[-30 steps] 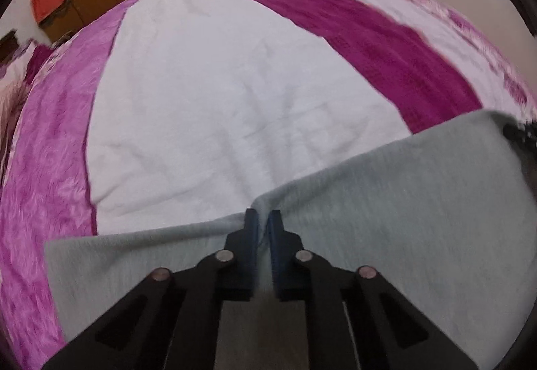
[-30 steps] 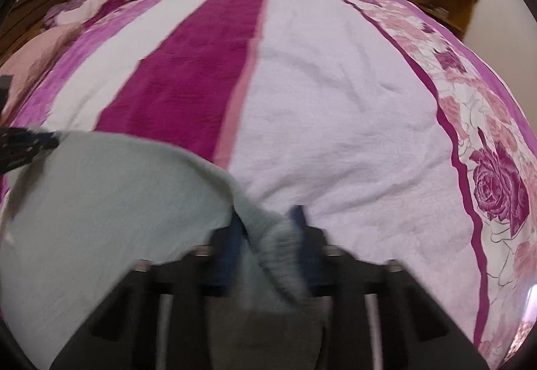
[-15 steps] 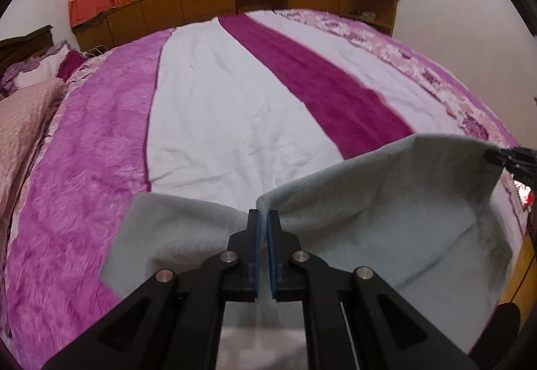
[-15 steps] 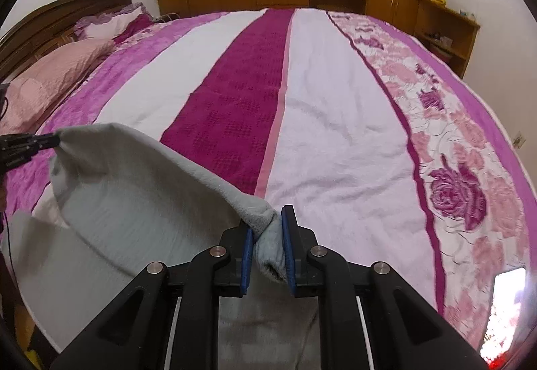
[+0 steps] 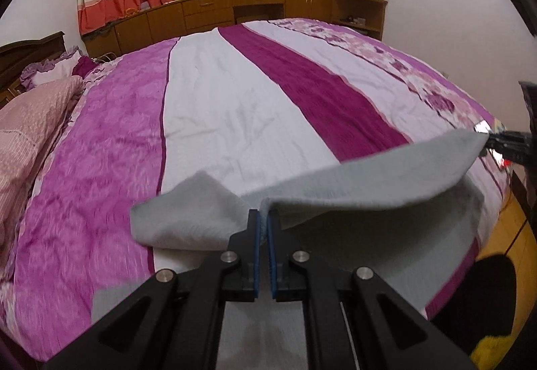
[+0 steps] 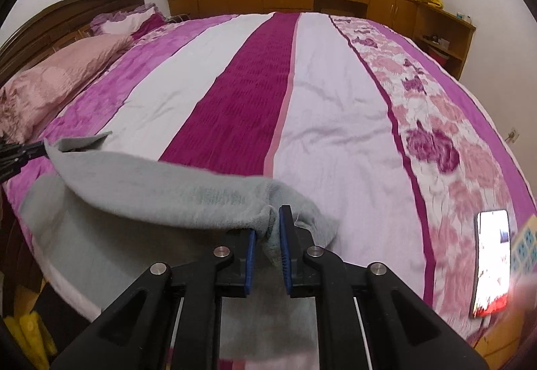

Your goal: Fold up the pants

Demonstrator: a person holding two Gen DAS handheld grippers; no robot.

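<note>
So closest in, the left hand-held gripper (image 5: 264, 222) was clamped tight on the top edge of the grey pants (image 5: 362, 182), jaws basically touching with just fabric pinched between them. Same deal on the other side: the right hand-held gripper (image 6: 273, 229) had a bunched wad of that edge squeezed between its blue pads (image 6: 251, 256), and its jaws had just been closing down on the cloth.

The pants (image 6: 161, 185) were held up off the bed (image 5: 235, 108) near its front edge, stretched between the two grippers like a sagging line, with the rest hanging down below and out of sight. One loose corner flopped over to the left of the left gripper.

Progress-wise, I'd say this was early days. No neat fold showed anywhere yet, just a lifted garment. What's left, by my guess: lay it flat on the striped bedspread, bring the legs together, then fold it over lengthwise.

Further out, a lit phone (image 6: 491, 262) sat on the floral border at the right, pink pillows (image 6: 57, 74) at the left by the headboard, and wooden cabinets (image 5: 255, 7) under the curtained window at the back.
</note>
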